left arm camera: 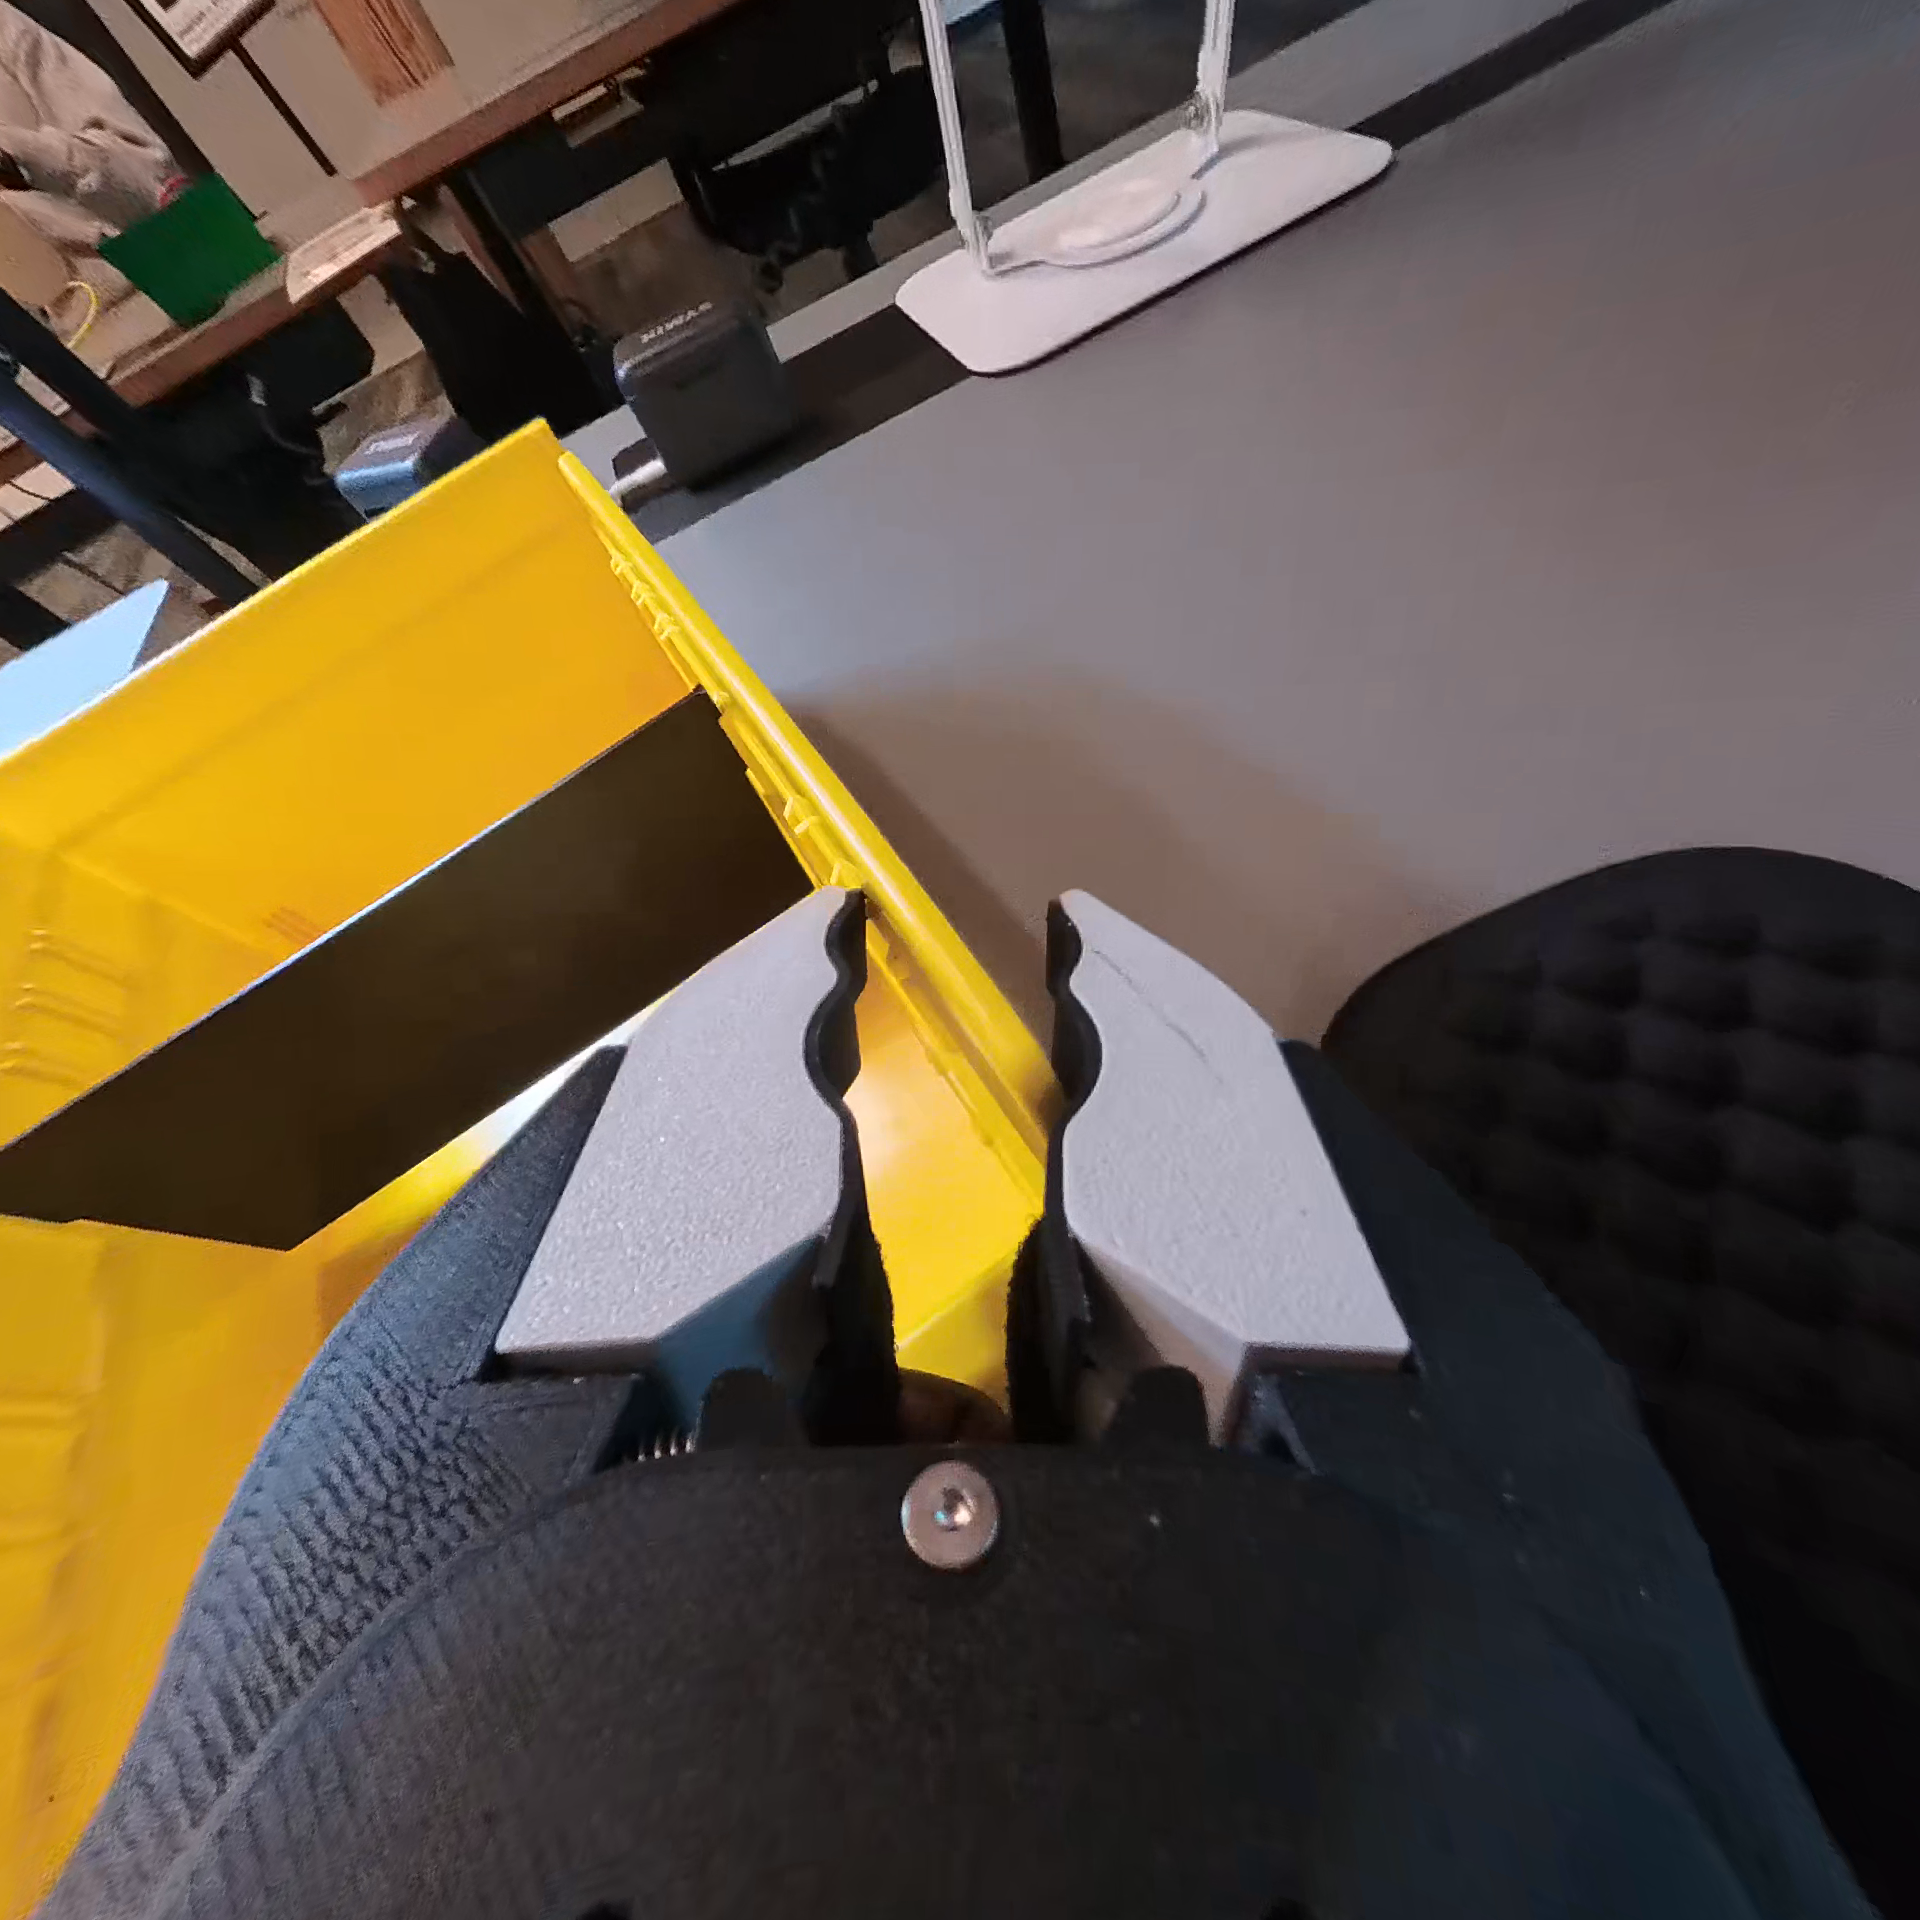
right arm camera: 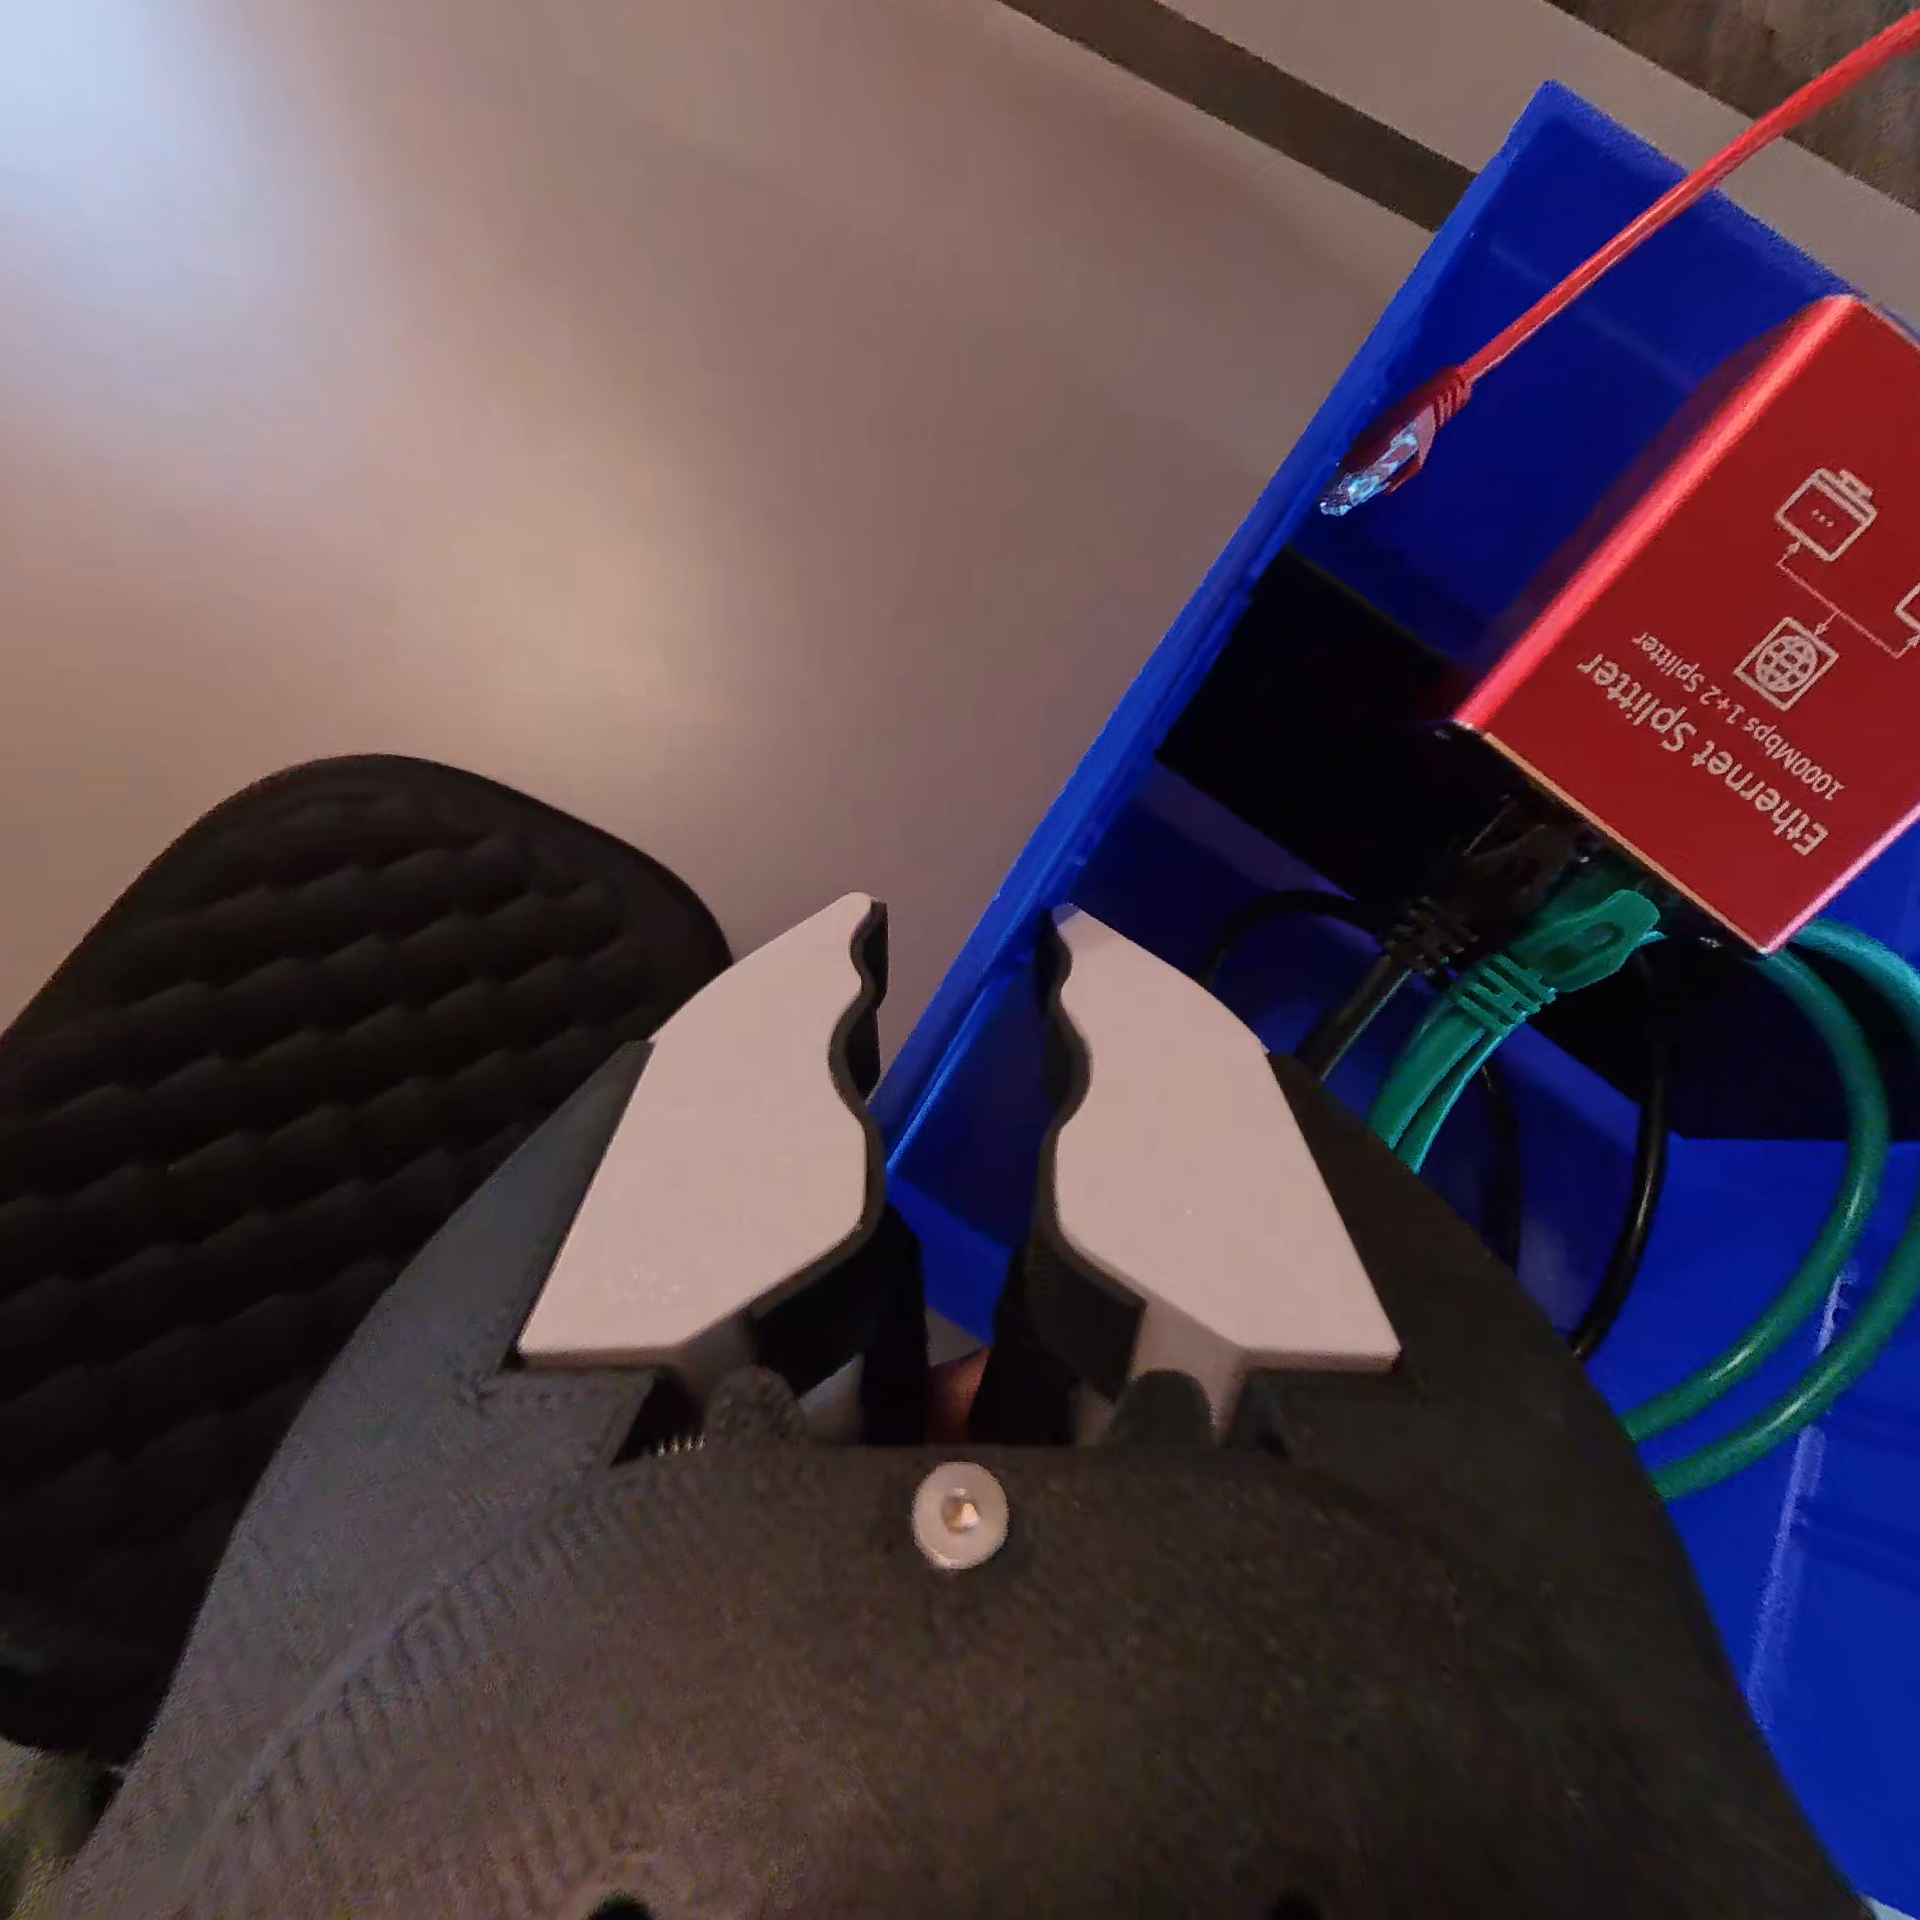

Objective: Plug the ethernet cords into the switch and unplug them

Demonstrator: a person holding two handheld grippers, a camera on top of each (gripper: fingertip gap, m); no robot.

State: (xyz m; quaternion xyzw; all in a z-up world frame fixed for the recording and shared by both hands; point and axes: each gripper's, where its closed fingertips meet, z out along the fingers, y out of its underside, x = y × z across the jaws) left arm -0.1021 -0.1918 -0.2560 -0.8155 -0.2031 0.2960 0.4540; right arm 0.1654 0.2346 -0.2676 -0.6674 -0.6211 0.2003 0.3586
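The grey table carries a yellow bin with a dark divider panel on the left side and a blue bin on the right side, with a black textured pad between them. The red switch sits inside the blue bin. A green cord and a black cord are seated in its near face, their slack looped below in the bin. A red cord hangs above the bin with its clear plug free, near the bin's left wall and apart from the switch. The left gripper hovers over the yellow bin's rim, jaws apart, holding nothing. The right gripper hovers at the blue bin's left wall, jaws apart, likewise empty. Hazards: the switch does not appear to be fastened, so pulling a seated cord without depressing its latch tab could drag the switch out of the bin. The dangling red plug can swing away from a closing grip. The looped cords may snag the right gripper on approach.
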